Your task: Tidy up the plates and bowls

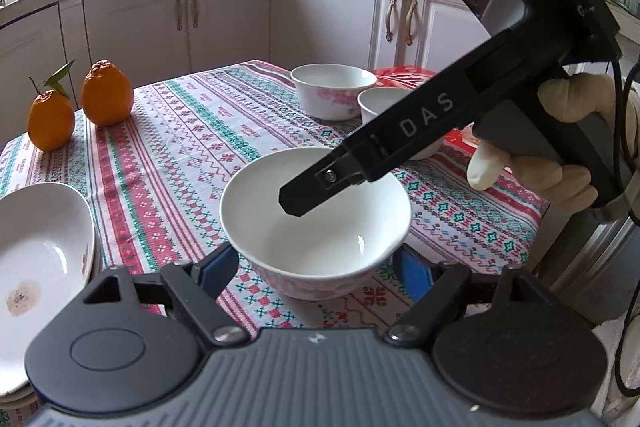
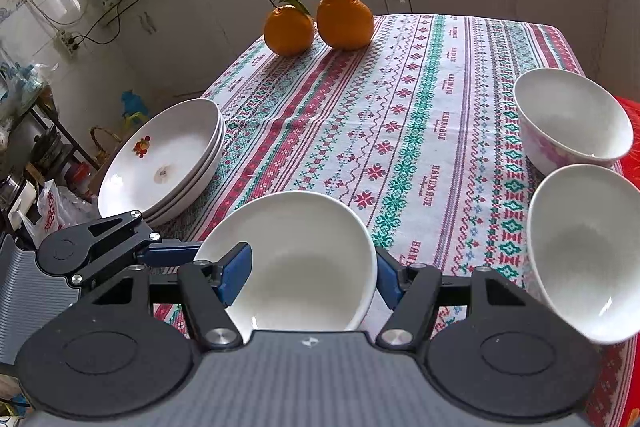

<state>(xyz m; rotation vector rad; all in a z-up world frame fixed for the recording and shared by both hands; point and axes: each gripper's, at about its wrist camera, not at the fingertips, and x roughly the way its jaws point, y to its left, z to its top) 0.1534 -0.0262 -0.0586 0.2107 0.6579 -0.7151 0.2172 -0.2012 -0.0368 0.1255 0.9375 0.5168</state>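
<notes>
A white bowl with pink flowers [image 1: 316, 227] stands on the patterned tablecloth, between the blue pads of my open left gripper [image 1: 320, 267]. My right gripper [image 2: 312, 275] is also open, with one finger [image 2: 236, 273] inside that same bowl [image 2: 296, 255] and the other outside its rim. The right gripper's finger [image 1: 316, 191] shows inside the bowl in the left wrist view. Two more white bowls [image 1: 334, 89] [image 1: 384, 107] stand at the far right of the table. A stack of white plates [image 2: 168, 155] sits at the table's left edge.
Two oranges [image 2: 316, 21] stand at the far left of the table. A red mat [image 1: 404, 75] lies under the far bowls. Kitchen cabinets and a crowded counter lie beyond the table. The table edge [image 1: 532, 211] is close on the right.
</notes>
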